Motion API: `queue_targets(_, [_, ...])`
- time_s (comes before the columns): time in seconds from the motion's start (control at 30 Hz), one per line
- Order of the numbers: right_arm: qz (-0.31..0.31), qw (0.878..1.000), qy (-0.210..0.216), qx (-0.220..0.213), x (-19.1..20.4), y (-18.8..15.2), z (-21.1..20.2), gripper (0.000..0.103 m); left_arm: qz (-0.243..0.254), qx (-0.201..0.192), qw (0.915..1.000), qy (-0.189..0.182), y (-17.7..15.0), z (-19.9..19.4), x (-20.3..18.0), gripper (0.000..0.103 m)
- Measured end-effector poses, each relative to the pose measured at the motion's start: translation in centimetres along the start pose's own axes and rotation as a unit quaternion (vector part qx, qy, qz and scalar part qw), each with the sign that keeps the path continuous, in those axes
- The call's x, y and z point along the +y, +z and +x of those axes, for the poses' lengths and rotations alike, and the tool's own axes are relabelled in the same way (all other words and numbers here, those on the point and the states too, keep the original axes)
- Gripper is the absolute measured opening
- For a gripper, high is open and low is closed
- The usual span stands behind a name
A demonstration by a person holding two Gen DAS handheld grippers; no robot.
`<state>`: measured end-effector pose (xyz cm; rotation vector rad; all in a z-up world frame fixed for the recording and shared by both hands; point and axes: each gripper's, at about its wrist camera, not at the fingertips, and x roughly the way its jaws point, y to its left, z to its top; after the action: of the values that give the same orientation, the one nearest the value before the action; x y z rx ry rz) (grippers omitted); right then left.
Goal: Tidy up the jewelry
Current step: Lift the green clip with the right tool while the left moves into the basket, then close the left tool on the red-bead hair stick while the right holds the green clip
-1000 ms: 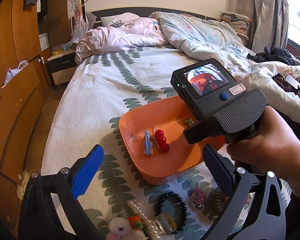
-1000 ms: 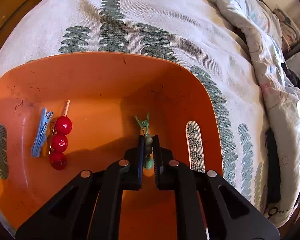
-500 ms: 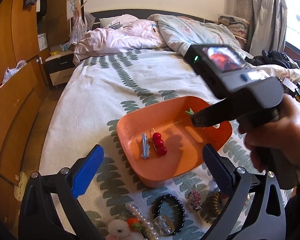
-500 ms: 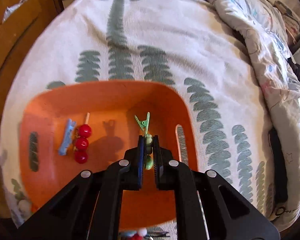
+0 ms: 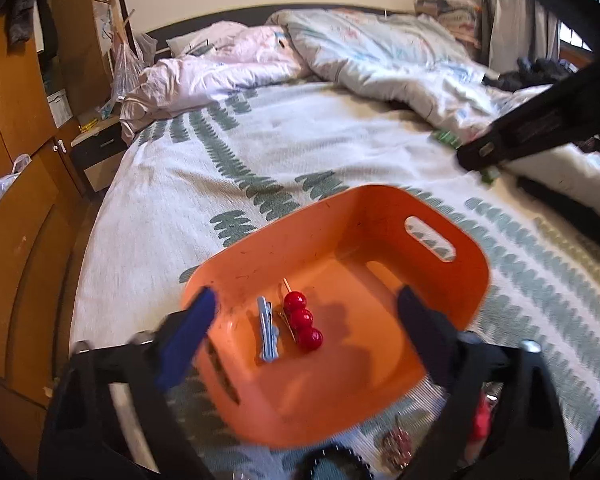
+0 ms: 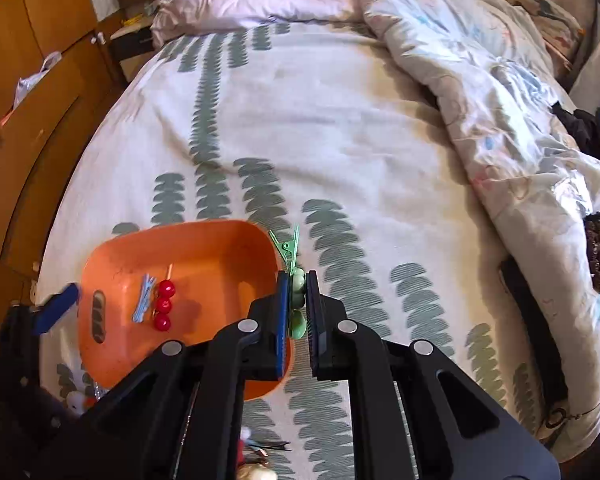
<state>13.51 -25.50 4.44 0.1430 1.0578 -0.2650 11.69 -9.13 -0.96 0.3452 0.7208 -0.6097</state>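
Observation:
An orange tray (image 5: 440, 280) lies on the leaf-patterned bed cover, with a blue hair clip (image 5: 267, 330) and a red three-bead clip (image 5: 302, 320) inside it. My left gripper (image 5: 306, 332) hovers over the tray's near left part. Its jaws are closing, the two clips show between them, and the pads press on nothing. My right gripper (image 6: 296, 300) is shut on a green clip with pale green beads (image 6: 288, 250). It holds the clip in the air just right of the tray (image 6: 188, 248). The left wrist view shows that gripper blurred at the upper right (image 5: 500, 148).
Loose pieces lie on the cover at the near edge: a black bead bracelet (image 5: 332, 456) and a pink trinket (image 5: 396, 444). A crumpled duvet (image 6: 480, 60) fills the far right of the bed. A wooden wardrobe (image 5: 16, 160) and a nightstand (image 5: 100, 152) stand left.
The right gripper rose out of the tray with the green clip and swung away to the right. The left gripper moved forward over the tray and its jaws narrowed.

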Motion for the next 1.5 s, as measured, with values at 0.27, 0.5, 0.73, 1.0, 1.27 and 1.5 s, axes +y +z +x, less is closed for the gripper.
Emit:
queue_targets(0.27, [0.002,1.000,0.009,0.007,-0.4,0.1,0.5,0.009,-0.009,0.054,0.9984,0.010,0.6,4.0,-0.3,0.074])
queue_targets(0.5, [-0.011,1.000,0.015,0.016,0.8,-0.4,1.3,0.009,-0.020,0.107,0.9935,0.033,0.4,6.4,-0.2,0.074])
queue_targets(0.73, [-0.011,1.000,0.018,0.016,1.0,-0.5,1.4,0.009,-0.032,0.162,0.9848,0.053,0.1,7.8,0.4,0.071])
queue_targets(1.0, [-0.013,1.000,0.022,0.014,1.0,-0.5,1.2,0.009,-0.035,0.162,0.9826,0.084,0.1,7.7,1.4,0.041])
queue_targets(1.27, [-0.015,1.000,0.024,0.011,1.3,-0.6,1.1,0.009,-0.044,0.158,0.9836,0.075,0.3,7.1,2.3,0.024])
queue_targets(1.5, [-0.013,0.999,0.032,0.010,1.5,-0.6,0.7,0.009,-0.053,0.147,0.9866,0.048,0.7,6.2,2.2,0.001])
